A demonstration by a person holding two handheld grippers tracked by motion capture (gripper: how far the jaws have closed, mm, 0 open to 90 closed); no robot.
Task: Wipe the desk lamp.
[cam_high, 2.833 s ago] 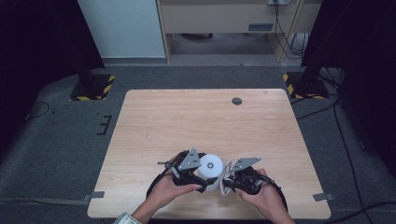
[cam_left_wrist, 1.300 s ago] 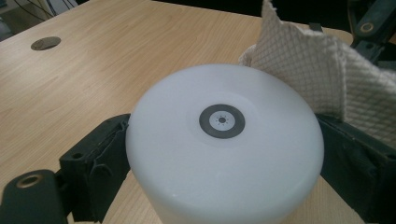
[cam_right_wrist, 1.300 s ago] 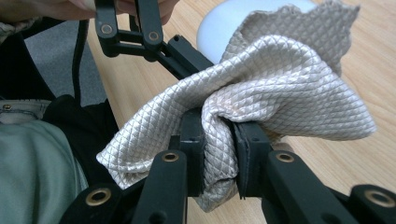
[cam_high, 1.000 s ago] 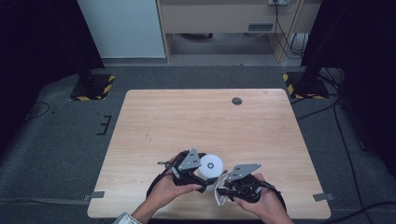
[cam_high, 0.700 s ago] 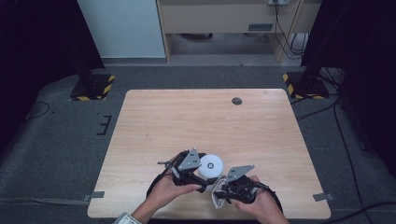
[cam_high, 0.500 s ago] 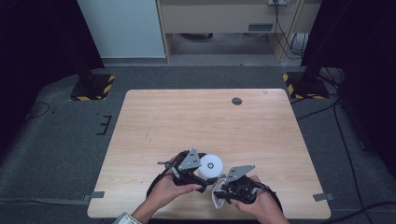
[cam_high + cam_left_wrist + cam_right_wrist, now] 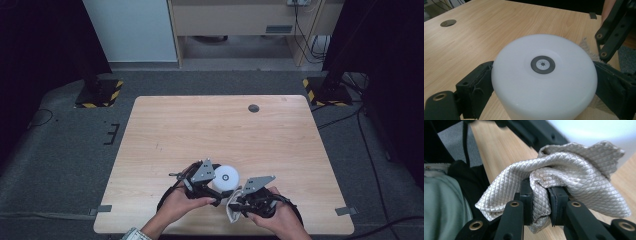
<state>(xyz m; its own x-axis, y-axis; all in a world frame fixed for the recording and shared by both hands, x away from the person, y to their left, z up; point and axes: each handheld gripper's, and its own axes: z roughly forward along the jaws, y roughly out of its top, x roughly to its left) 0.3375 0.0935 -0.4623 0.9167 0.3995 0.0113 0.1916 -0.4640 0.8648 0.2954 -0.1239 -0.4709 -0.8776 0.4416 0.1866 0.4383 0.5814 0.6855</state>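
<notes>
The left tool point(image 7: 544, 82) clenched the white cylindrical container point(image 7: 544, 75), which stood on the table point(image 7: 200, 125) near its front edge. Just beside the container, the right tool point(image 7: 540, 202) pinched a quilted beige cloth point(image 7: 564, 172).

Left claw point(image 7: 216, 186) clamped, right claw point(image 7: 234, 204) pinched shut

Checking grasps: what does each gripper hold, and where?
Left gripper: white cylinder, clamped by its sides. Right gripper: cloth, pinched at a bunched fold.
</notes>
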